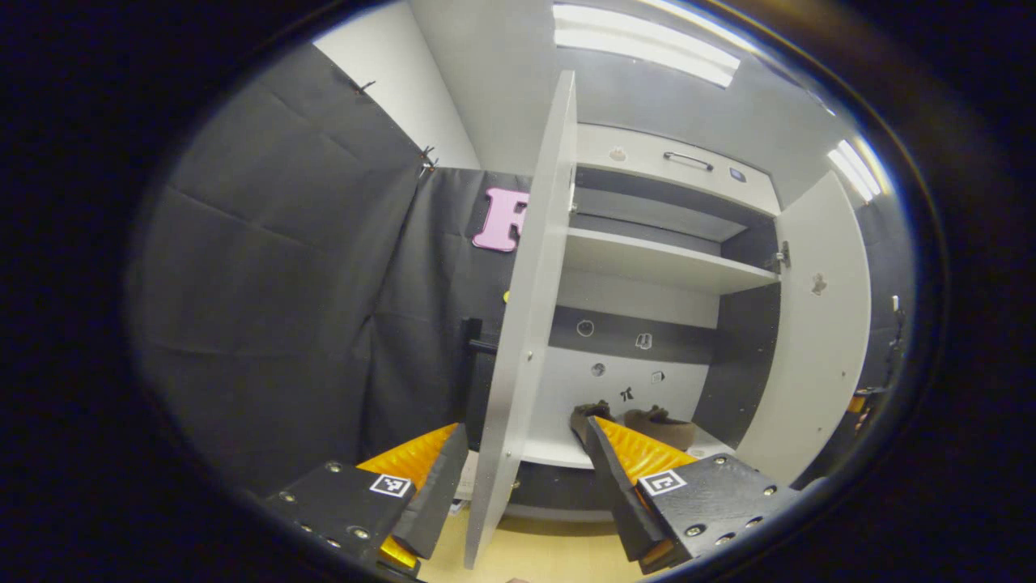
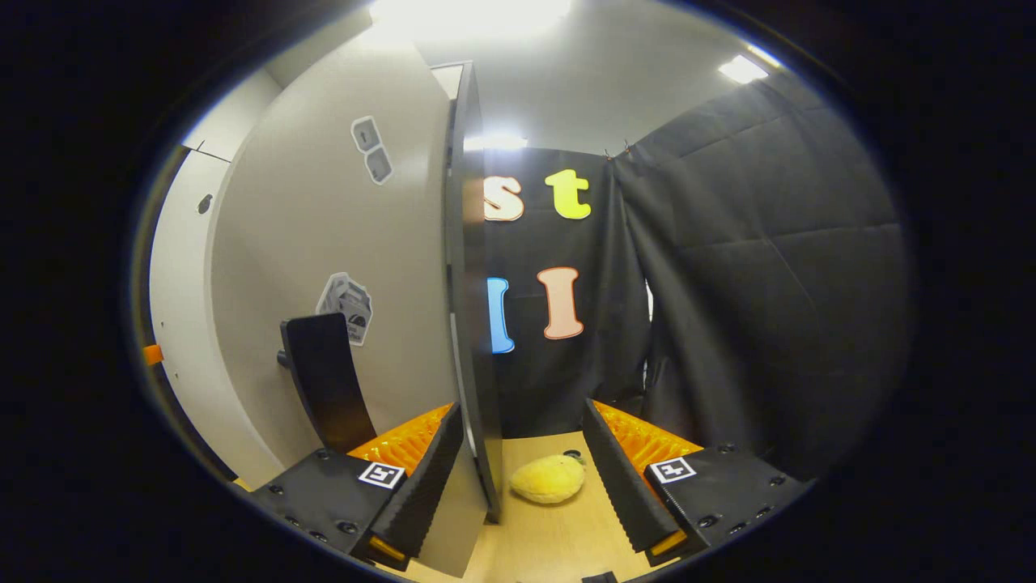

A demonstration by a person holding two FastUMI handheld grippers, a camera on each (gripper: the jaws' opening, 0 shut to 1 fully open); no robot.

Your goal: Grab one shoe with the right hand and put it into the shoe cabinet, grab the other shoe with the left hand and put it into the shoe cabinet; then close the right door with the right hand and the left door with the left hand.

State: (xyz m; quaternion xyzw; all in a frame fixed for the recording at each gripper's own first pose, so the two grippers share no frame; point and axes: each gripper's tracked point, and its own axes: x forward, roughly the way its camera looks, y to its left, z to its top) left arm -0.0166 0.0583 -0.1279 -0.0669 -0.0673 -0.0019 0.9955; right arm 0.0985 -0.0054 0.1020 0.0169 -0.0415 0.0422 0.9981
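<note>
1. In the left gripper view, the left gripper (image 1: 522, 478) is seen with its two fingers spread wide, and the edge of the left door (image 1: 518, 340) stands in the gap between them; nothing is pressed by both fingers.
2. One shoe cabinet (image 1: 664, 267) is shown with both of its doors swung open: the left door edge-on in the middle of the view, the right door (image 1: 813, 340) at the far right.
3. Two shoes are counted on the cabinet's bottom shelf, side by side: one shoe (image 1: 589, 413) partly hidden behind the gripper's right finger, the other shoe (image 1: 660, 425) just beside it, toward the right door.
4. One upper shelf (image 1: 664, 263) is seen above the shoes, and one dark handle (image 1: 688, 159) on the cabinet's top panel.
5. In the right gripper view, the right gripper (image 2: 522, 474) is likewise held wide open, with the edge of the right door (image 2: 465, 291) standing between its two fingers, nearer the left one; whether either finger touches the door cannot be told.
6. One dark curved handle (image 2: 324, 380) is fixed to the door's pale face.
7. One yellow plush toy (image 2: 549, 478) lies on the wooden floor (image 2: 558, 534) between the fingers.
</note>
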